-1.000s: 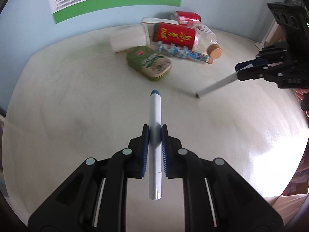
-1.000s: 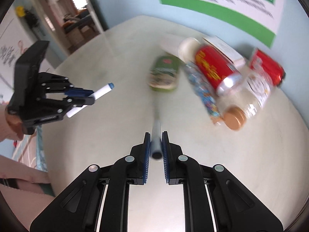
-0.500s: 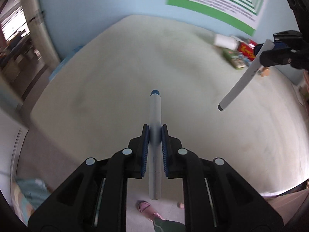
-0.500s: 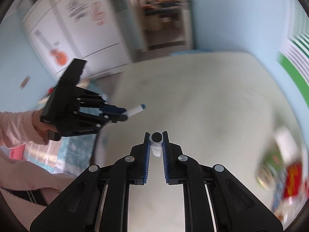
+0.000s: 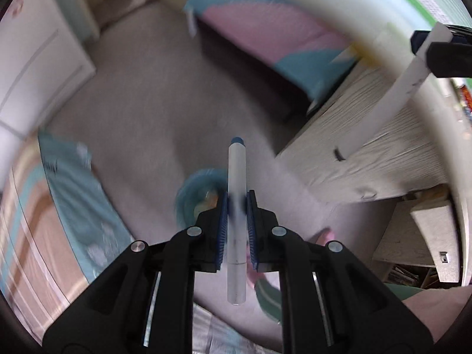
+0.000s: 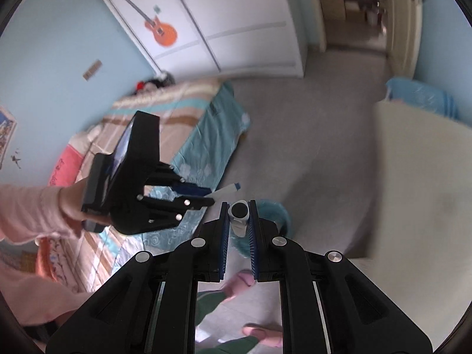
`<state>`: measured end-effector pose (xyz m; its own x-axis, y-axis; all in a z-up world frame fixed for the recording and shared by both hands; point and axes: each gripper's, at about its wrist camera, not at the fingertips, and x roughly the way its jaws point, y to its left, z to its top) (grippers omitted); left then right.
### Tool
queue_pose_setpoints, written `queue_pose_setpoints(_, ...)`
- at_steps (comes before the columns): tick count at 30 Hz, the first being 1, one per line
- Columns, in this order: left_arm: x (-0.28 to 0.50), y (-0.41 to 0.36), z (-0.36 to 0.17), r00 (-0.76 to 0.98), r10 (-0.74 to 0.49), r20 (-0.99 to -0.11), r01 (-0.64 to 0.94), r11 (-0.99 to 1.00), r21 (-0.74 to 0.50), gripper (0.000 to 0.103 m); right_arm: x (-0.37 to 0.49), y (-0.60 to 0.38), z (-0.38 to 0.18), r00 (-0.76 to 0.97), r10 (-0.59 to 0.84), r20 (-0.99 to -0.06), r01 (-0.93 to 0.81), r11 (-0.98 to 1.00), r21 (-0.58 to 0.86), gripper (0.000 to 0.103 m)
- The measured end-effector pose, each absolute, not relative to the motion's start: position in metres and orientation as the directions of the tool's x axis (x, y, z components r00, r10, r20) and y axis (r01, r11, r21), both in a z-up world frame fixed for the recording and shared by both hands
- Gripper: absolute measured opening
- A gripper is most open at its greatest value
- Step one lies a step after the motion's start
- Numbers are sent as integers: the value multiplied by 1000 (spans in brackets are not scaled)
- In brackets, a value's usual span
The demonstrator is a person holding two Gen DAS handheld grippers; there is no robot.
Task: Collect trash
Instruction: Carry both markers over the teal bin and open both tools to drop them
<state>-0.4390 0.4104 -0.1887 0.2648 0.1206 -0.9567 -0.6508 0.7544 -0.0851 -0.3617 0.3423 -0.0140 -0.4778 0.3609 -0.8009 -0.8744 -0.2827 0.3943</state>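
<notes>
The pale cream round tabletop (image 6: 419, 177), which half a second ago filled both wrist views, now sits only at the right edge of each, and the grey room floor (image 6: 309, 124) has taken its place. To the left of the tabletop the striped bed with the teal sheet (image 6: 206, 147) has come into sight, with the white sliding wardrobe bearing an orange guitar sticker (image 6: 206, 23) behind it. Below the tabletop's near edge, on the floor, stands a small round bin lined with a teal bag (image 5: 197, 194), blurred by motion and not seen in the earlier frames; both tools now hang roughly over it. The left gripper (image 5: 237, 206) stays pinched on the white marker with the blue cap (image 5: 237, 183), which points forward off the tabletop toward the bin. The right gripper (image 6: 238, 221) likewise keeps its blue pads pressed on the second white marker with the dark end (image 6: 239, 211), seen end-on, its barrel angling down beside the tabletop's side in the left wrist view.
</notes>
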Motion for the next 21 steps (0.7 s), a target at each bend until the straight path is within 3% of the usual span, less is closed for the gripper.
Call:
queue_pose_setpoints(8,-471,461,-310,199,-14,-980,-677,721,-147,11,-428,397,-158,-427,186,-885,-899,-193,393,13)
queue_pose_setpoints(21,-473,494,-469,147,-160,-976,-727,652,-217,11,-447,428,-320,-388,30,-921,-921,-49,387,16)
